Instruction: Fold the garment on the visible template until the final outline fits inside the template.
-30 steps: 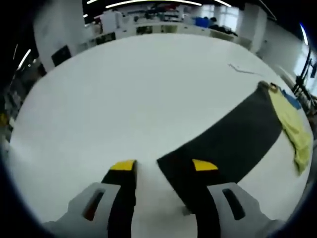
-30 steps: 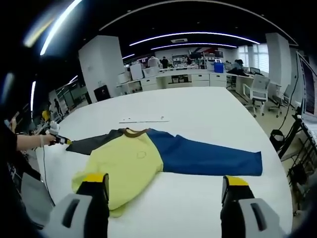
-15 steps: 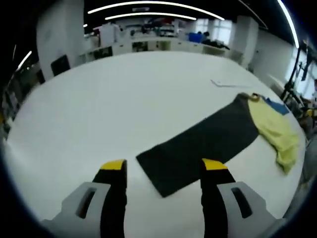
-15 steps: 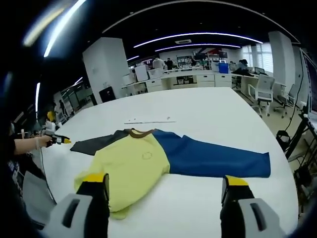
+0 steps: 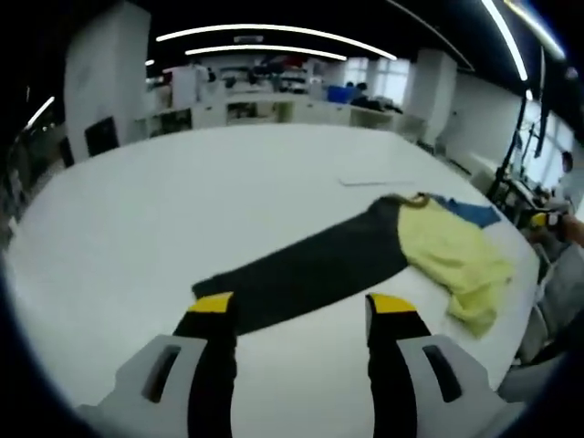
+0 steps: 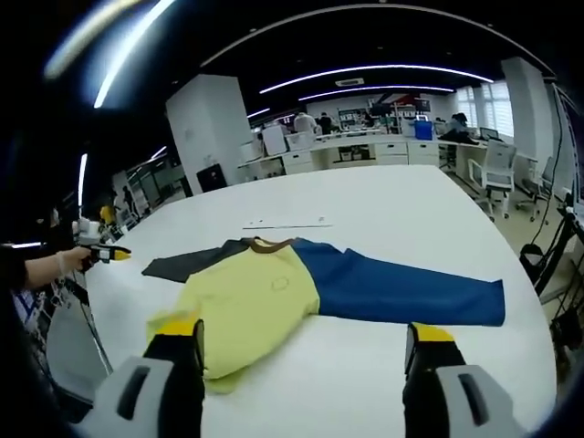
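White table [image 6: 383,219]: big round-edged top, takes up most of both my views; garment lies flat on it, open-plan office w/ desks + chairs behind.
Garment [image 6: 274,297]: long-sleeve top, spread out, sleeves stretched to opposite sides. In right gripper view it sits centre, beyond my jaws, nearer the table's near edge than the far one. In left gripper view [image 5: 383,260] it runs diagonally from just ahead of my jaws off to the right.
Yellow body [image 6: 246,310]: middle panel, hem bunched + rumpled toward the near edge; small round mark on chest; brown collar [image 6: 266,245] at the far side.
Blue sleeve [image 6: 406,292]: lies flat, straight, pointing right in right gripper view.
Dark grey sleeve [image 5: 306,274]: flat, cuff end just ahead of my left gripper's tips, not touching as far as I can tell.
Thin pale strip [image 6: 285,223]: on the table just beyond the collar, apart from garment; too small to say what it is.
My left gripper [image 5: 292,306]: fingers spread wide, nothing between them, yellow tips over bare table beside the grey cuff. Also seen far left in right gripper view [image 6: 108,253], in my hand.
My right gripper [image 6: 303,333]: fingers spread wide, grasping nothing, above table near the yellow hem.
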{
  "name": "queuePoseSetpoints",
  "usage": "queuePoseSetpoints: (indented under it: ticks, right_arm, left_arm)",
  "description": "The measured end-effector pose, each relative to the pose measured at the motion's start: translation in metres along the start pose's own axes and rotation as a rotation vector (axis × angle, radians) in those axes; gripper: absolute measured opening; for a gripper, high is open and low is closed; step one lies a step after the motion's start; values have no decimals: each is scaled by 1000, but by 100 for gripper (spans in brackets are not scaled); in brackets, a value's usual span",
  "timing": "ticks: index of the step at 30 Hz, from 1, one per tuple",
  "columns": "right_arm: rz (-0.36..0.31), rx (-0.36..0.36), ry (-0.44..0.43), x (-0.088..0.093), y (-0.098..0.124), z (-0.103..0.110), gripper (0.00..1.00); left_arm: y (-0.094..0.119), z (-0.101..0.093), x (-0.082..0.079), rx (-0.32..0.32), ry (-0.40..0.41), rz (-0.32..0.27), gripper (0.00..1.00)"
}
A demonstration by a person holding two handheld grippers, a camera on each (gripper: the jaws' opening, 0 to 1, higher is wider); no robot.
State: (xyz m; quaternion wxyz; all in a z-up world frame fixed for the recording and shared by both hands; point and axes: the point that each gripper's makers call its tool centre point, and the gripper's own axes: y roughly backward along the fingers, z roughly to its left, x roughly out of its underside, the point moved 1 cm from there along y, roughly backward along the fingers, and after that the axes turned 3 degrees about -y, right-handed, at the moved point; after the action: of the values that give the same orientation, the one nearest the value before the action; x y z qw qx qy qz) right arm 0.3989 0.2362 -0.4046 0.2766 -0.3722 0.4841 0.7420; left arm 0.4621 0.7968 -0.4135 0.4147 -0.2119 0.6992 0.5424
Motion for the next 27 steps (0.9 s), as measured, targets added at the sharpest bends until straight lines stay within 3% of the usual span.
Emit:
queuePoseSetpoints:
  ticks: [8,16,24,27]
  right_arm:
    - [-30,-25,3,4,4,-18,90]
    - [-51,-50,-10,13,2,-14,90]
    - [-41,-88,16,26,0,11,88]
    - [6,-114,38,41,-1,24,79]
  left_arm:
    - [-4,-40,-1,26,29,-41,50]
    - [-7,-71,-8,59,56,-81,48]
    - [-2,-75,0,72,70,-92,47]
    - [1,-73,4,72,86,-97,46]
